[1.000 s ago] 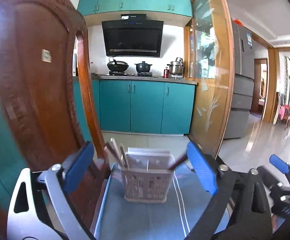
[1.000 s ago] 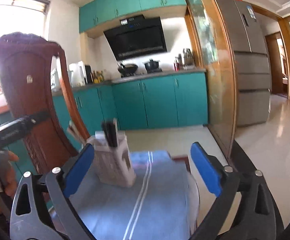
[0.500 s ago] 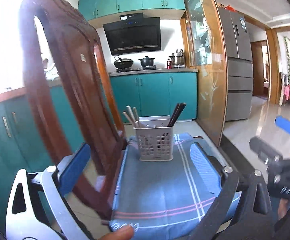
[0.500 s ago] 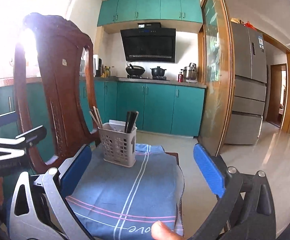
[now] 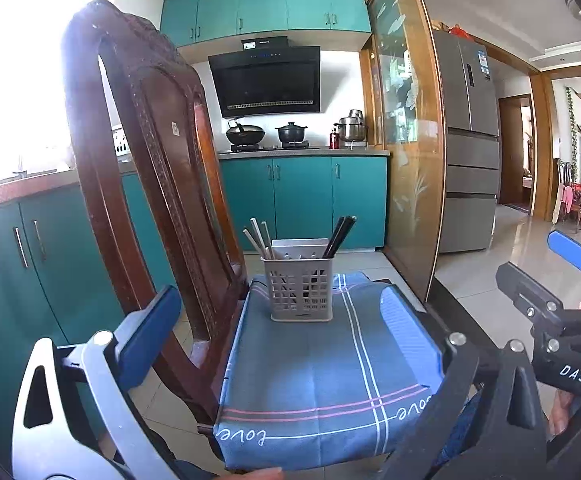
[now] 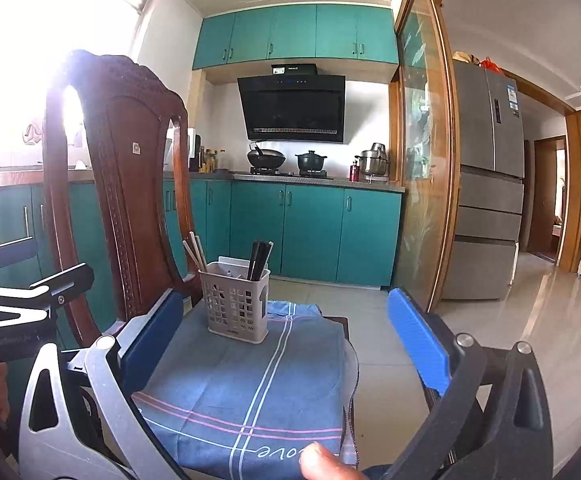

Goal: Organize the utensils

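Utensil basket (image 5: 301,294) stands upright at the far end of the blue cloth (image 5: 322,380), chopsticks sorted inside. Left gripper (image 5: 286,336) and right gripper (image 6: 290,344) both spread wide, empty. Recommend withdrawing clear without nudging it.

Grey utensil basket (image 5: 301,294) upright on cloth — pale chopsticks (image 5: 255,236) left, black chopsticks (image 5: 340,234) right.

Both wrist views toward holder (image 5: 301,294)

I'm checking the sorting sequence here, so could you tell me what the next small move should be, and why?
Probably hold both grippers back: the left gripper and right gripper are open and empty, and in the utensil basket the light chopsticks and dark chopsticks already stand apart.
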